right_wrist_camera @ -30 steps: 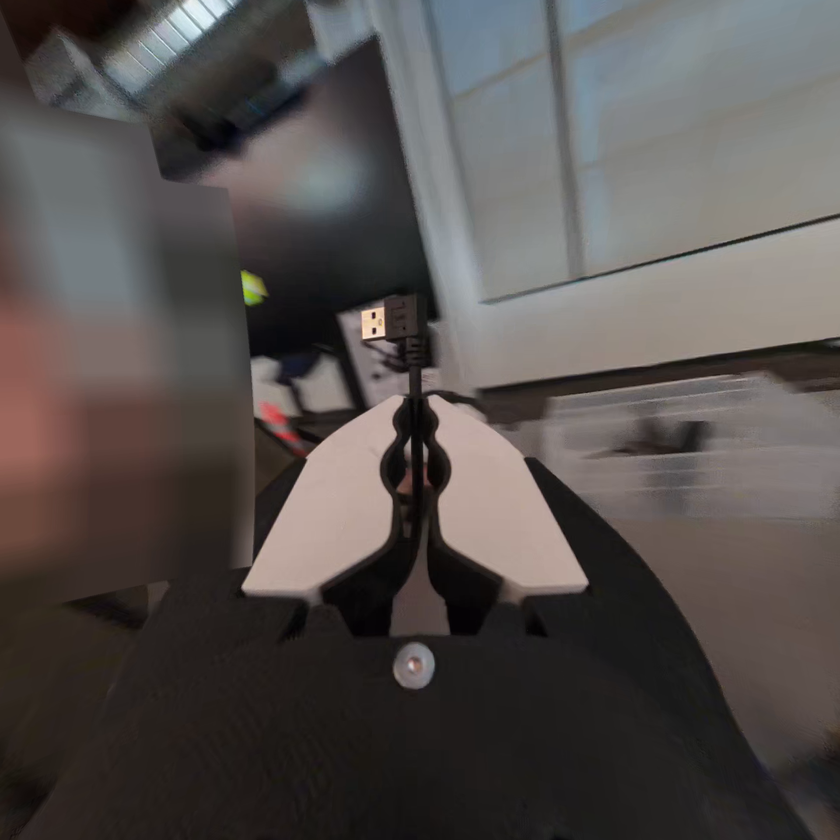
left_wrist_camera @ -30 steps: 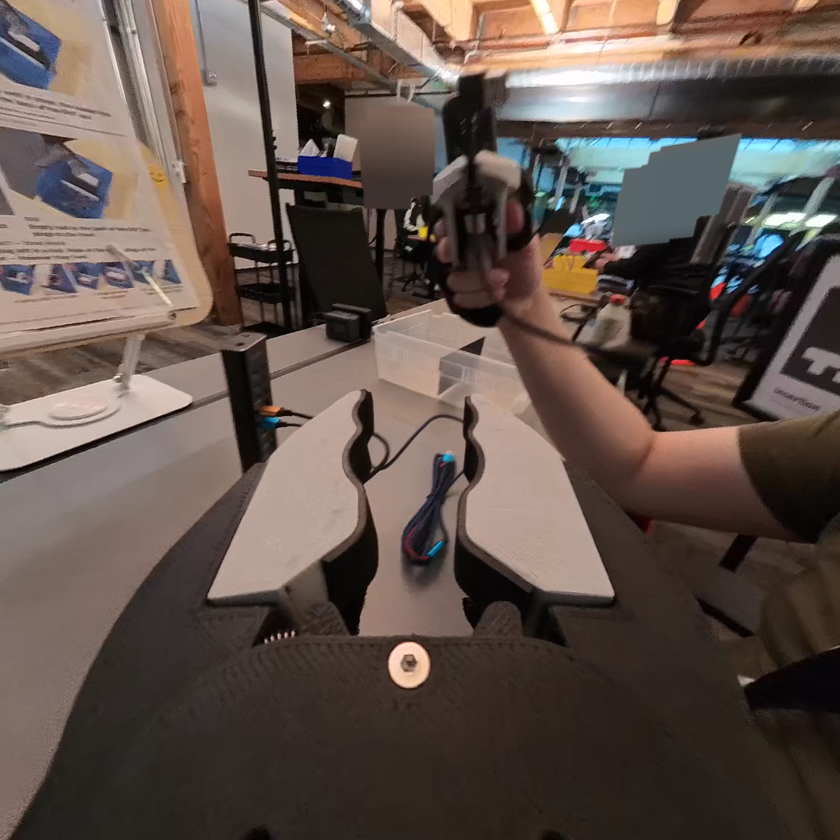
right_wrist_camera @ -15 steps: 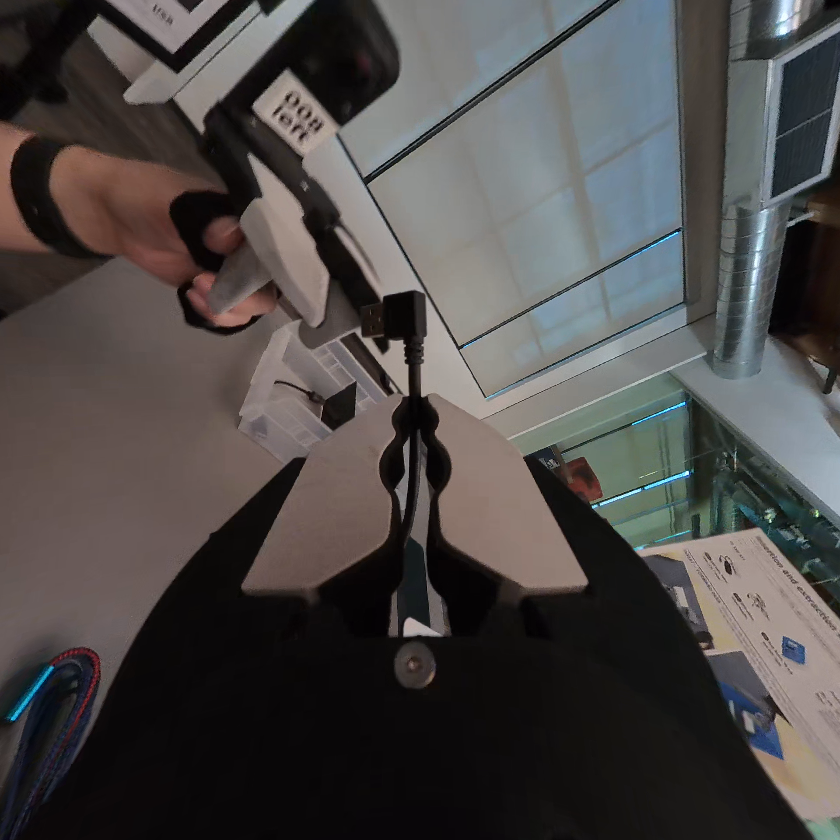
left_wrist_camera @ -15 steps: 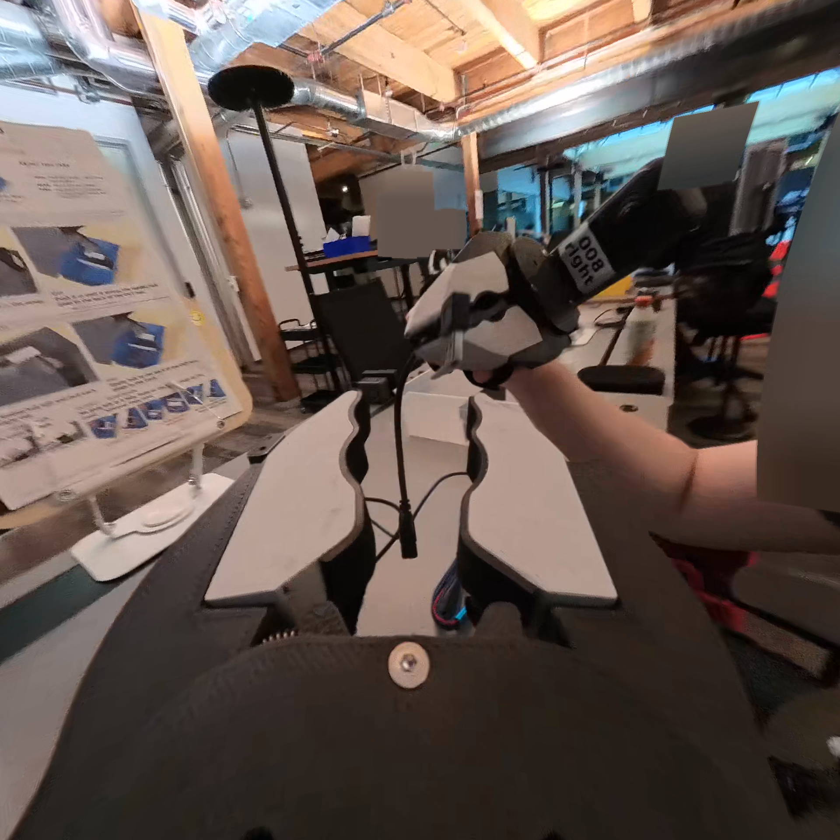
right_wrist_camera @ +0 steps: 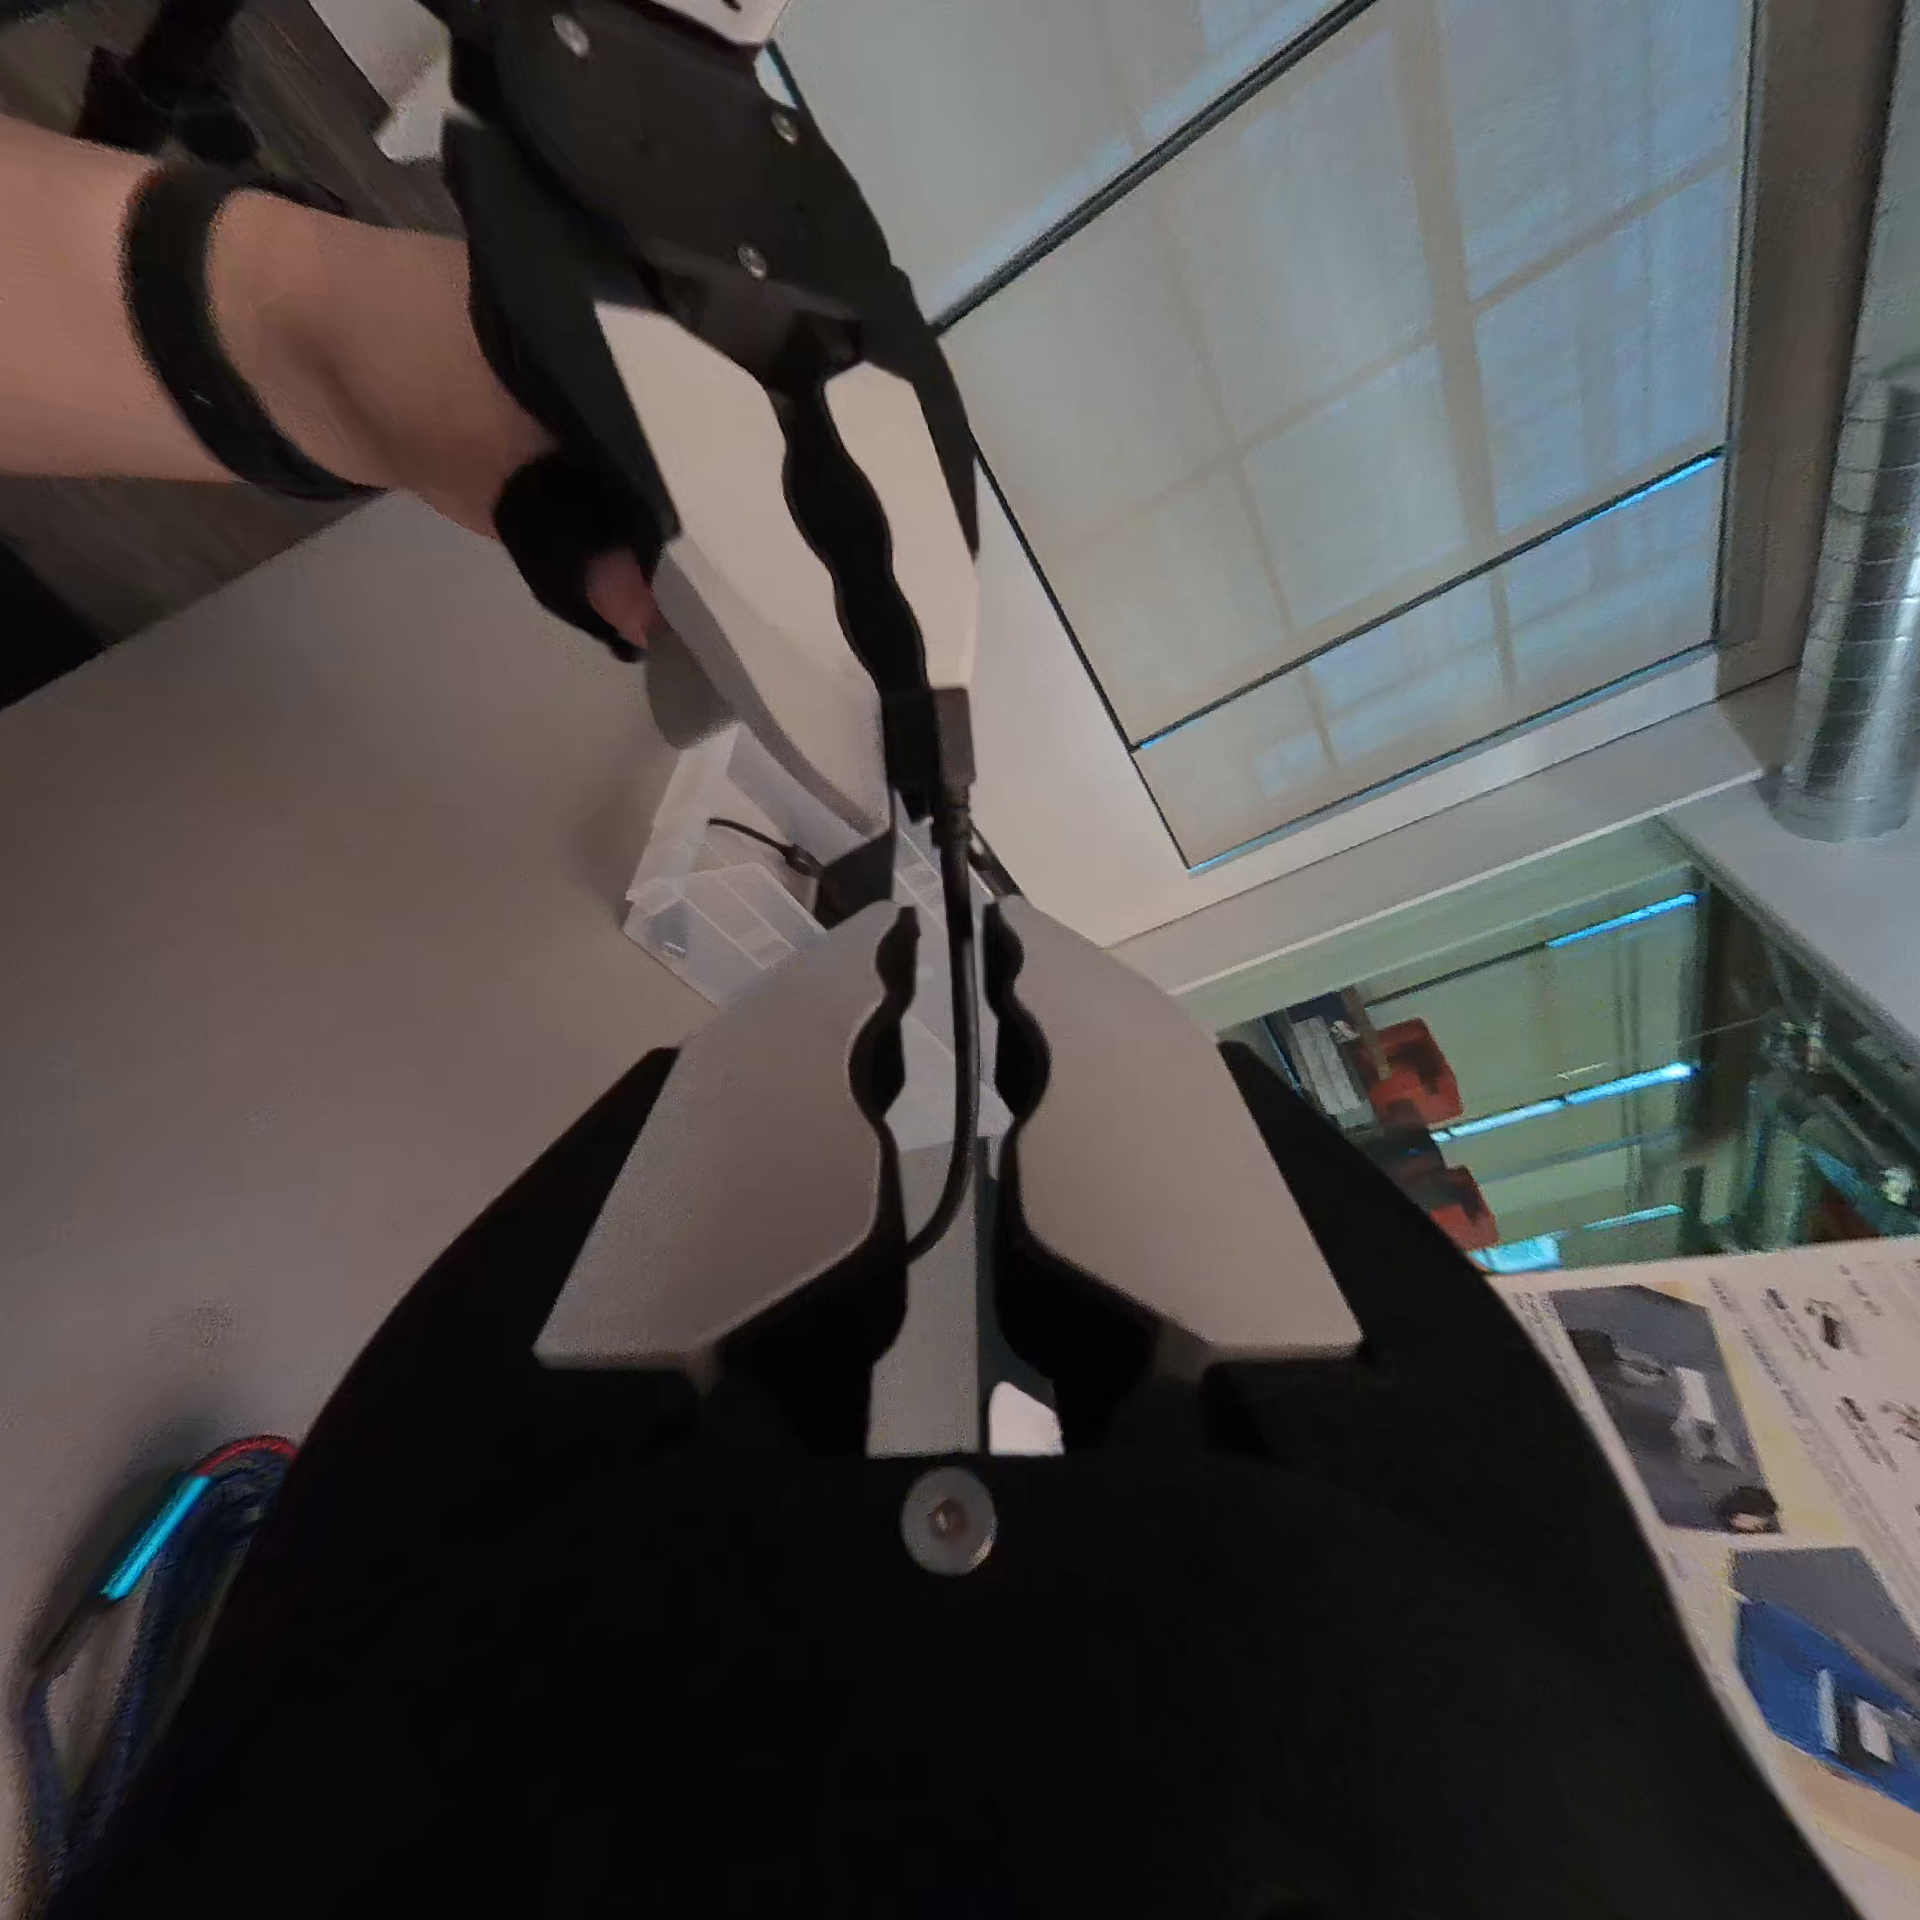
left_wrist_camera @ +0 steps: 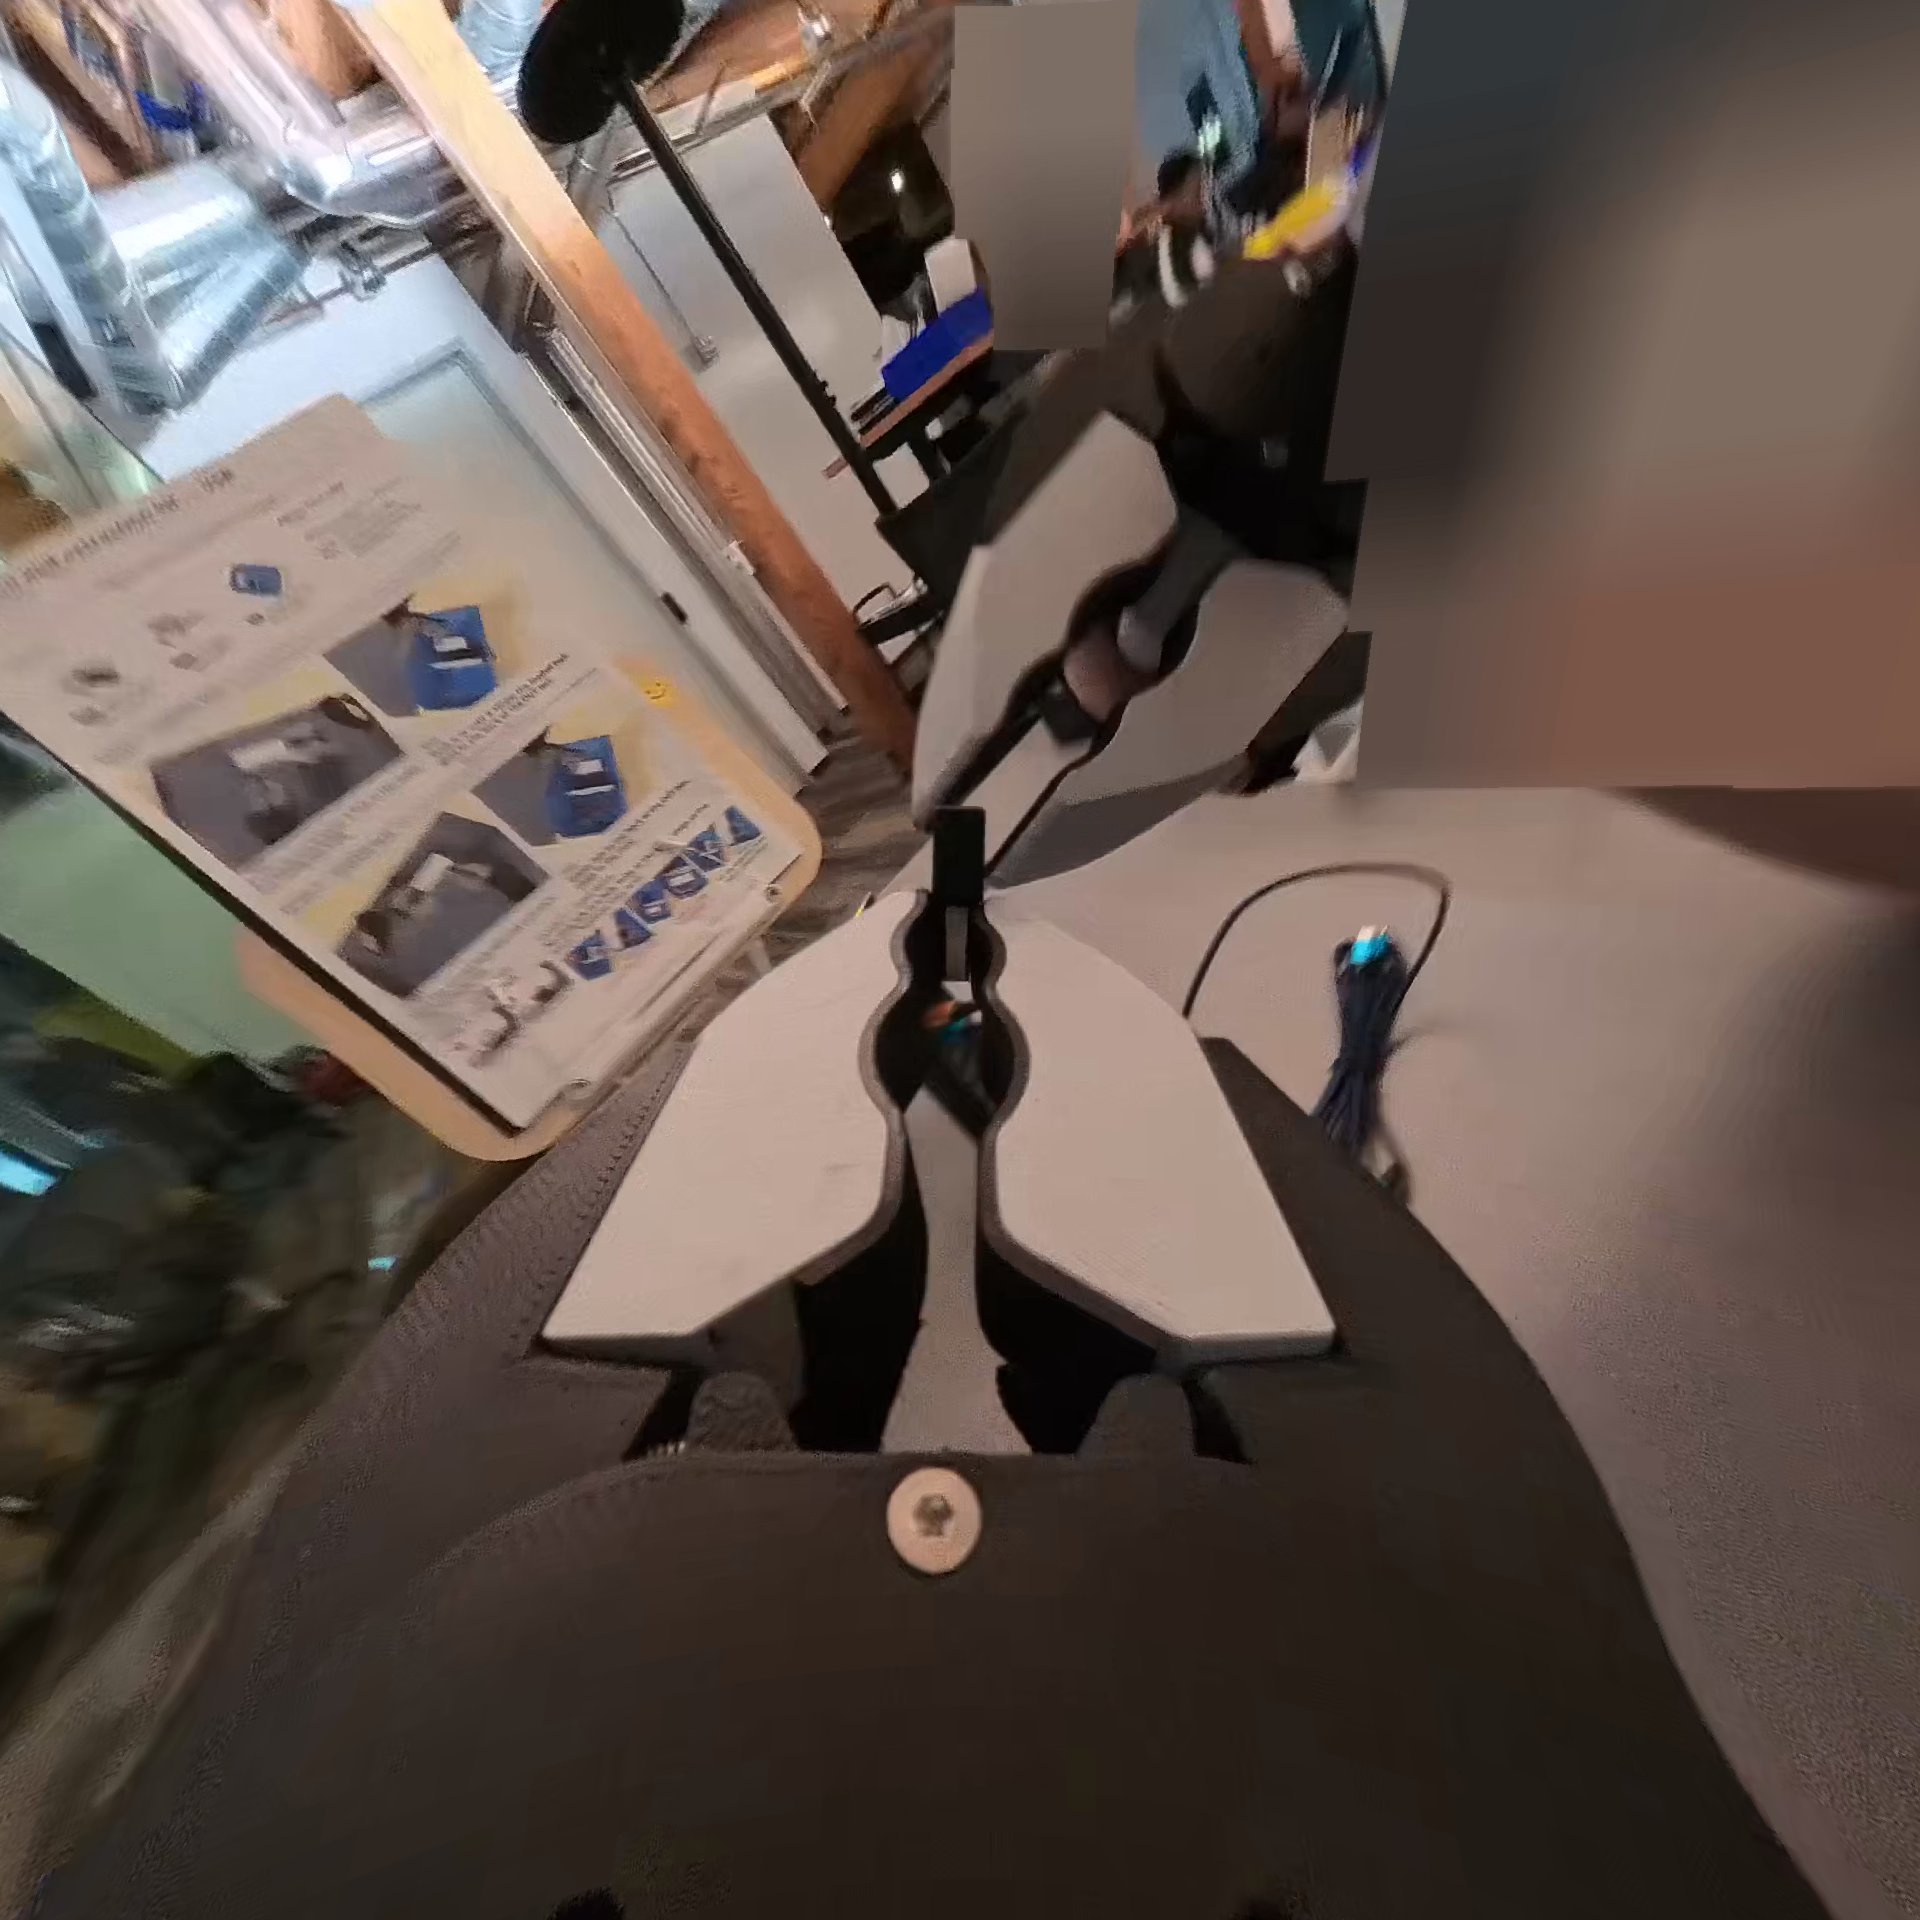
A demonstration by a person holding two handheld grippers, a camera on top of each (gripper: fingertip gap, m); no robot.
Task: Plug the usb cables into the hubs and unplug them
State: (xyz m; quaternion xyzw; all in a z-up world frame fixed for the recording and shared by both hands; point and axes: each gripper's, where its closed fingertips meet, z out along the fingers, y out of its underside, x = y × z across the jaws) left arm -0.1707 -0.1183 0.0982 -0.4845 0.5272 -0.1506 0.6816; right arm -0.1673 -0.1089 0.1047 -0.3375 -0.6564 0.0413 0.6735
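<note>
My left gripper (left_wrist_camera: 948, 904) is shut on a black right-angle USB plug (left_wrist_camera: 957, 854), held in the air above the grey table (left_wrist_camera: 1683, 1195). In the right wrist view the plug (right_wrist_camera: 940, 740) sits at the left gripper's tips. My right gripper (right_wrist_camera: 951, 916) faces it tip to tip, jaws slightly apart, with the plug's black cable (right_wrist_camera: 964, 1039) running loosely between them. Its grey fingers (left_wrist_camera: 1029, 582) show in the left wrist view. A coiled blue-red braided cable (left_wrist_camera: 1356, 1029) lies on the table. An orange and a cyan plug show through the left jaw gap; the hub is mostly hidden.
A tilted instruction board (left_wrist_camera: 416, 748) stands at the table's left edge and also shows in the right wrist view (right_wrist_camera: 1714, 1455). A clear plastic box (right_wrist_camera: 717, 920) sits farther along the table. The black cable loops over the tabletop (left_wrist_camera: 1320, 881). Both grippers' tips are close together, under 4 cm apart.
My left gripper has closed on the black plug that the right gripper was holding up. My right gripper's jaws have parted from the cable. Both views have swung round.
</note>
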